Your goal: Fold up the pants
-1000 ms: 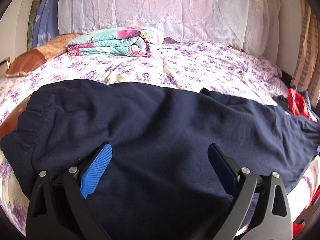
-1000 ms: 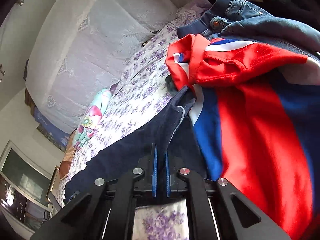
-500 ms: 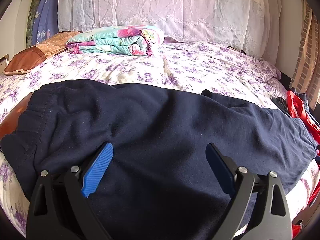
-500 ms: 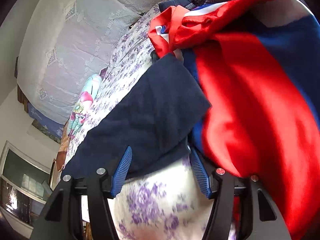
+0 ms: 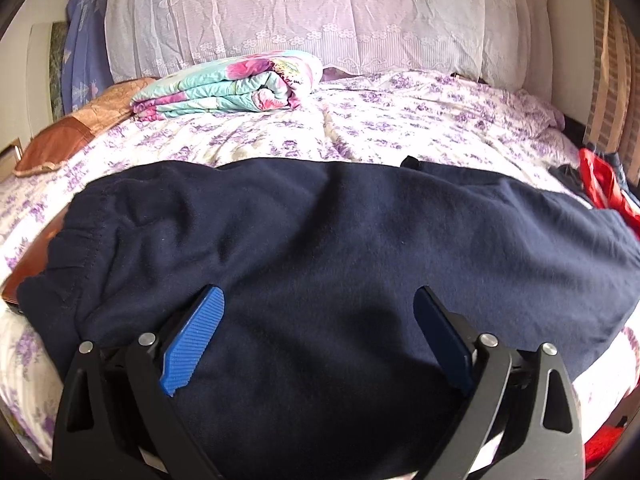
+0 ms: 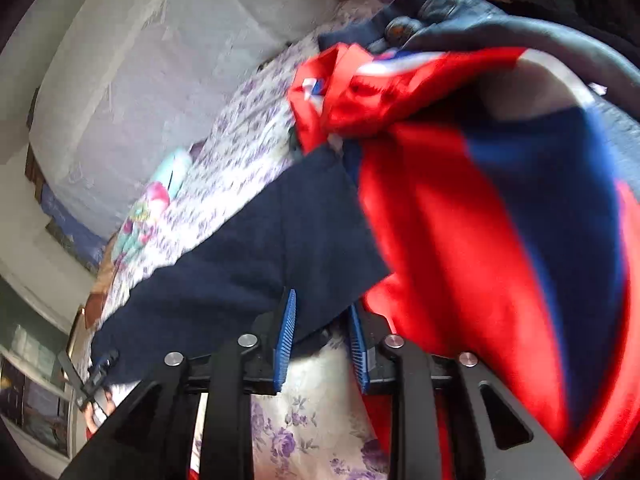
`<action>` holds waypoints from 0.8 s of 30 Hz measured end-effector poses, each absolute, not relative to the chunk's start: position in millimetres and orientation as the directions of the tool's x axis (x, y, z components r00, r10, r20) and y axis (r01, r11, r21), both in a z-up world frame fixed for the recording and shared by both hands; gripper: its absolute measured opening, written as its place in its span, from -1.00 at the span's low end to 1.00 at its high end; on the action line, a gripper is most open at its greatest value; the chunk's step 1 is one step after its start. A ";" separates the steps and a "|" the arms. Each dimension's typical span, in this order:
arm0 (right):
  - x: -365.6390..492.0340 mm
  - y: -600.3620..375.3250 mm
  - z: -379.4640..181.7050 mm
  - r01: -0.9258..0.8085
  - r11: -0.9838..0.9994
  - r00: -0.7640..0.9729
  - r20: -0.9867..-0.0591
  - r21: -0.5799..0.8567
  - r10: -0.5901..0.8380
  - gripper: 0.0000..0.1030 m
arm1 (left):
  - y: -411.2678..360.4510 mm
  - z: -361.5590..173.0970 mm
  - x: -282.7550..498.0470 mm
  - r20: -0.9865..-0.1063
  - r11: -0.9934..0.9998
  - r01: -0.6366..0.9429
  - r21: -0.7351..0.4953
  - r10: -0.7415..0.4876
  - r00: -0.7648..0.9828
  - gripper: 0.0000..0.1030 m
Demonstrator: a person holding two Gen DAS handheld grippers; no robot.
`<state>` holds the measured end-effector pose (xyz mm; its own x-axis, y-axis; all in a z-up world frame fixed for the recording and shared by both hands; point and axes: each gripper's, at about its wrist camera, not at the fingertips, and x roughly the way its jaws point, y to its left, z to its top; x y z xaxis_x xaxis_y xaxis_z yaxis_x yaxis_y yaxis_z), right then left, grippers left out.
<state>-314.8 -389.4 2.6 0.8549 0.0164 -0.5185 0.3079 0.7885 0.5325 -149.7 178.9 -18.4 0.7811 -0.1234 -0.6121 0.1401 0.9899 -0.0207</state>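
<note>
Dark navy pants (image 5: 320,220) lie flat across the purple-flowered bed sheet (image 5: 400,128), with the elastic waistband at the left and the leg ends at the right. My left gripper (image 5: 320,296) hovers over the middle of the pants, jaws wide open, nothing between them. In the right wrist view the leg end of the pants (image 6: 260,260) lies beside a red and blue garment (image 6: 480,220). My right gripper (image 6: 322,300) is at the hem, its jaws closing. The hem's edge lies between the blue pads, and I see no pinch.
A folded floral quilt (image 5: 228,84) and a brown pillow (image 5: 68,136) lie toward the lace-covered headboard (image 5: 320,12). The red and blue garment (image 5: 604,184) and jeans (image 6: 432,12) are piled at the right end. A brown object (image 5: 36,256) sticks out under the waistband.
The right gripper was shut on the leg end, then opened wide and let it fall flat. Its jaws now stand narrower around the hem. The left gripper has hardly moved.
</note>
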 end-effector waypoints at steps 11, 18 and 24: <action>-167.1 -192.2 76.1 -0.234 0.961 0.816 -0.507 0.147 0.276 -0.07 | 270.6 -17.2 -149.5 -0.479 0.936 0.025 -0.350 -0.202 0.854 0.90; -55.5 -19.2 55.9 -0.516 0.857 0.656 -0.646 -0.007 0.390 0.10 | 260.1 -16.8 -149.8 -0.506 0.963 0.022 -0.268 -0.160 0.847 0.90; -14.0 39.7 19.7 -0.583 0.809 0.563 -0.755 -0.075 0.336 0.08 | 258.9 -17.1 -149.0 -0.506 0.966 0.025 -0.257 -0.157 0.848 0.90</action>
<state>-14.0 39.7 19.7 0.5628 0.3362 -0.7551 -0.5833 0.8088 -0.0747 -149.0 258.9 -17.1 0.8480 -0.1566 -0.5063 0.0249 0.9661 -0.2571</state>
